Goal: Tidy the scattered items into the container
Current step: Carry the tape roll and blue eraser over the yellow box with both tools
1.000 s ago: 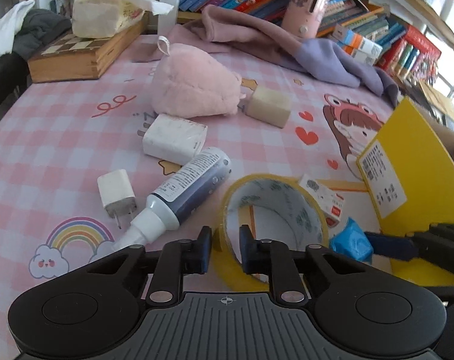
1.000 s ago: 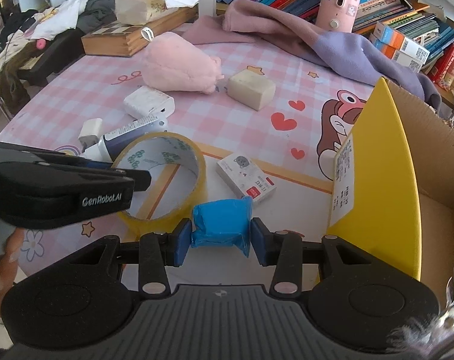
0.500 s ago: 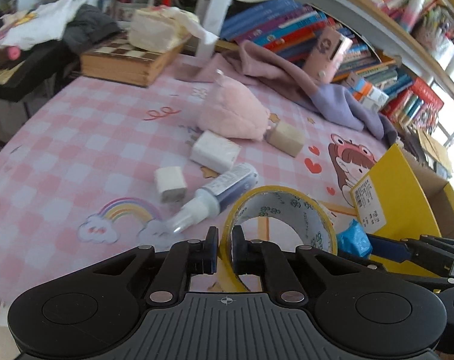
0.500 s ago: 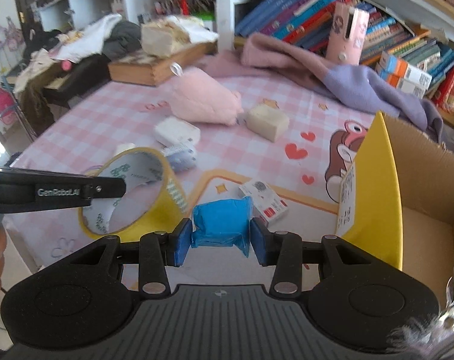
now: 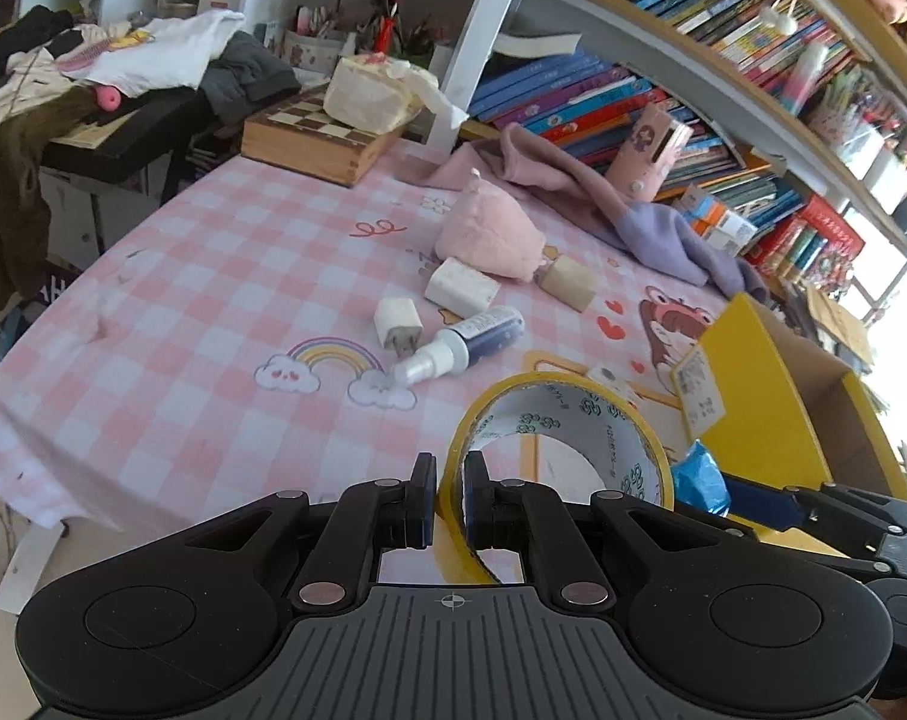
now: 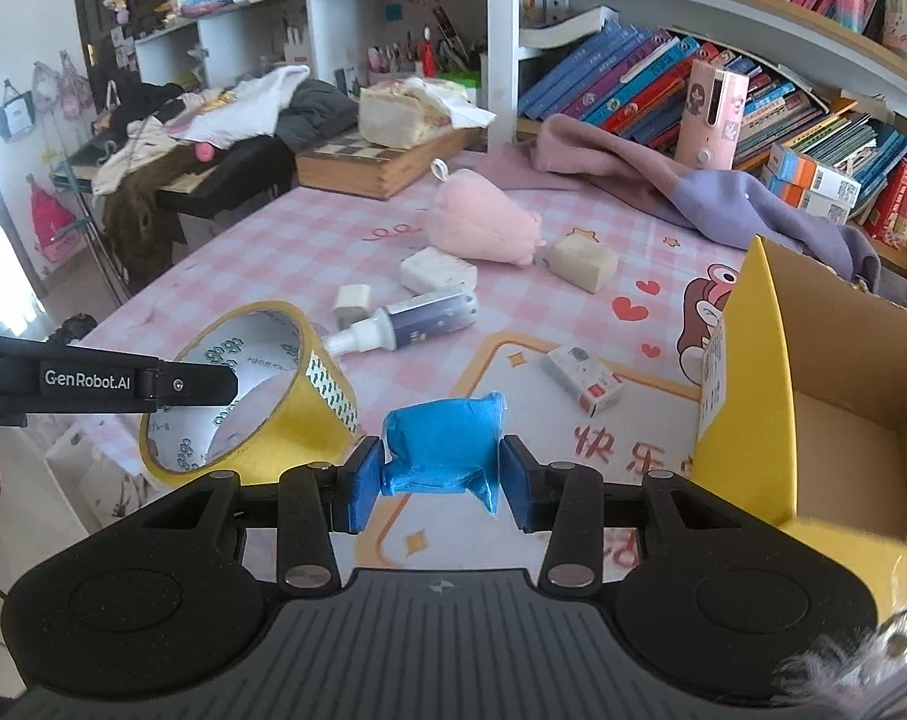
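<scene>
Now the left gripper (image 5: 450, 501) pinches the wall of the tape roll (image 5: 564, 420), one finger outside and one inside the ring, and holds it clear of the table (image 5: 201, 300). From the right wrist the roll (image 6: 255, 396) hangs at 9 o'clock, tilted, its open side facing the camera. The right gripper (image 6: 441, 474) is pressed onto a crumpled blue packet (image 6: 444, 444), also in the air, with the box (image 6: 813, 420) at 3 o'clock, its yellow flap standing upright and its inside open to view. On the table, around 12 o'clock of the right gripper, lie a small carton (image 6: 584, 380), a spray bottle (image 6: 411, 321) on its side, a charger (image 6: 351, 300) touching its nozzle end, a white block (image 6: 438, 270), a pink plush (image 6: 483, 225) and a beige block (image 6: 584, 261) just beside the plush
</scene>
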Tool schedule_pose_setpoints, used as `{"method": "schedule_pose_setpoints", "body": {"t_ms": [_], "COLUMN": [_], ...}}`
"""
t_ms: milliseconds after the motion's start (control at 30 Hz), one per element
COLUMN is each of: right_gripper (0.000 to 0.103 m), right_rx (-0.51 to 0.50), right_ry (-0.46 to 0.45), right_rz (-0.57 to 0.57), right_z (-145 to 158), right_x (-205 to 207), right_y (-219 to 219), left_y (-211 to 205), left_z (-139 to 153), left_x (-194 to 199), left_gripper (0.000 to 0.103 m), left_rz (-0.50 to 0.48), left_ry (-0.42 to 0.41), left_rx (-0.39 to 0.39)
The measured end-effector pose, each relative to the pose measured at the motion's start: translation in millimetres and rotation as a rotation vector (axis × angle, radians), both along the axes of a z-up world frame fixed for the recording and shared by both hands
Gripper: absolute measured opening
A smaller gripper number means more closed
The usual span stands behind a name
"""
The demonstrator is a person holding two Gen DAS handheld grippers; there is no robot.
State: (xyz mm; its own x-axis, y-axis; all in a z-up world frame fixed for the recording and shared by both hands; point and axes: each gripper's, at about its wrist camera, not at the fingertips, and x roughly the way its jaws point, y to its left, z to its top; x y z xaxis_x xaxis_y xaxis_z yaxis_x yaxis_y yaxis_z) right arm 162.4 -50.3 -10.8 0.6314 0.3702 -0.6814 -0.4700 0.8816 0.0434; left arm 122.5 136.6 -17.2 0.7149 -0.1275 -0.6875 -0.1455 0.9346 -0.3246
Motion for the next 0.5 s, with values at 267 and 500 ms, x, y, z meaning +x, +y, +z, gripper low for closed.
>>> {"method": "schedule_pose_setpoints", "body": {"t_ms": [267, 500], "right_gripper": [0.040, 0.040], "right_rx": [0.015, 0.000], "right_ry": [-0.030, -0.050], "right_rz": [-0.033, -0.105], "right_z": [12.4, 22.7], "right_x": [-65.6, -110.9], "right_y": [-13.5, -37.3], "left_y": [-1.7, -8.4], "left_z": [11.2, 14.8], "left_x": [-64.2, -97.5], "left_gripper": [0.008, 0.008], "left_rz": [-0.003, -0.030], "left_ry": [-0.040, -0.059], "left_rx": [-0.058, -0.102]}}
